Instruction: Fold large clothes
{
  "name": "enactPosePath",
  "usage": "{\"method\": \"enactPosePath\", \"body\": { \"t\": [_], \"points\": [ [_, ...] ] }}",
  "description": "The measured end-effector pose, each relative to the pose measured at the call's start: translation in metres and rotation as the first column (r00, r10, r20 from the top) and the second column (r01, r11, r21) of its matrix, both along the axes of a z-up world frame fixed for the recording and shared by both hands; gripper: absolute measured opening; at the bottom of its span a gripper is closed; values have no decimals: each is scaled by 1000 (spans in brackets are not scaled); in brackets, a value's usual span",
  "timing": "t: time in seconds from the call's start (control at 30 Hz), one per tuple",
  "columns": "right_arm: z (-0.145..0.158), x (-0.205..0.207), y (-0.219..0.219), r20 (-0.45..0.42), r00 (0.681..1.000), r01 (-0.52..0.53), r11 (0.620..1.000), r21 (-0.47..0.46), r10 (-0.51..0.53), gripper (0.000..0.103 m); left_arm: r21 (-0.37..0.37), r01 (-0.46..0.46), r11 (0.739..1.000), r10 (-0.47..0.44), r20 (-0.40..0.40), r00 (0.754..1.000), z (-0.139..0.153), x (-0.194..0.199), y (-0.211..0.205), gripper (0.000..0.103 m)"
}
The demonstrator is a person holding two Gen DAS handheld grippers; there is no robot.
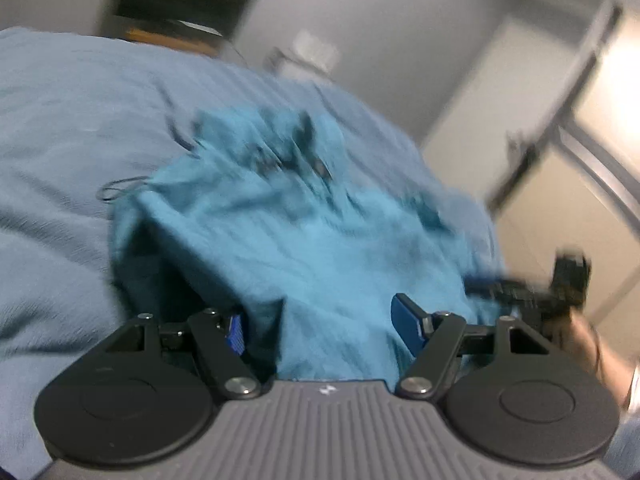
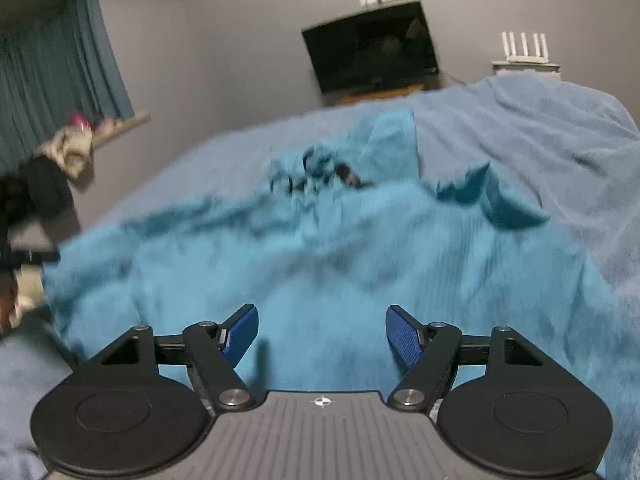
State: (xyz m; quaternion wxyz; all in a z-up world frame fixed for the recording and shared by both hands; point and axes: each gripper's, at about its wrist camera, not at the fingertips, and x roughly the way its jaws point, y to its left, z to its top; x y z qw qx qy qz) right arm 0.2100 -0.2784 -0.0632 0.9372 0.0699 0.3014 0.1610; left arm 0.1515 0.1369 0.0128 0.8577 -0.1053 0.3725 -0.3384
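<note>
A teal garment (image 1: 304, 240) lies rumpled on a bed with a light blue blanket (image 1: 60, 128). It has a dark drawstring and dark trim near its far end. My left gripper (image 1: 320, 330) is open, low over the near edge of the garment, and a fold of cloth lies between its blue pads. In the right wrist view the same garment (image 2: 320, 256) spreads wide over the blanket (image 2: 540, 132). My right gripper (image 2: 322, 338) is open just above the near part of the cloth. The right gripper also shows at the right edge of the left wrist view (image 1: 560, 284). Both views are blurred.
A dark television (image 2: 372, 46) hangs on the far wall above a wooden shelf. A white router (image 2: 524, 50) stands at the back right. Teal curtains (image 2: 52, 72) and a heap of clothes (image 2: 60, 156) are at the left. A pale door (image 1: 580, 140) is at the right.
</note>
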Motion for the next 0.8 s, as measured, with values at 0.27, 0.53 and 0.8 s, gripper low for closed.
{"method": "enactPosePath", "body": {
  "t": [0.27, 0.53, 0.8],
  "points": [
    [-29, 13, -16, -71, 944, 301, 928, -221, -323, 33, 176, 227, 958, -179, -252, 951, -37, 4, -7, 69],
    [-44, 33, -16, -41, 901, 393, 852, -347, -432, 35, 86, 29, 996, -8, -233, 972, -41, -25, 33, 62],
    [-8, -23, -5, 113, 961, 267, 953, -143, -252, 54, -54, -263, 963, 268, 134, 954, 39, -97, 51, 85]
  ]
}}
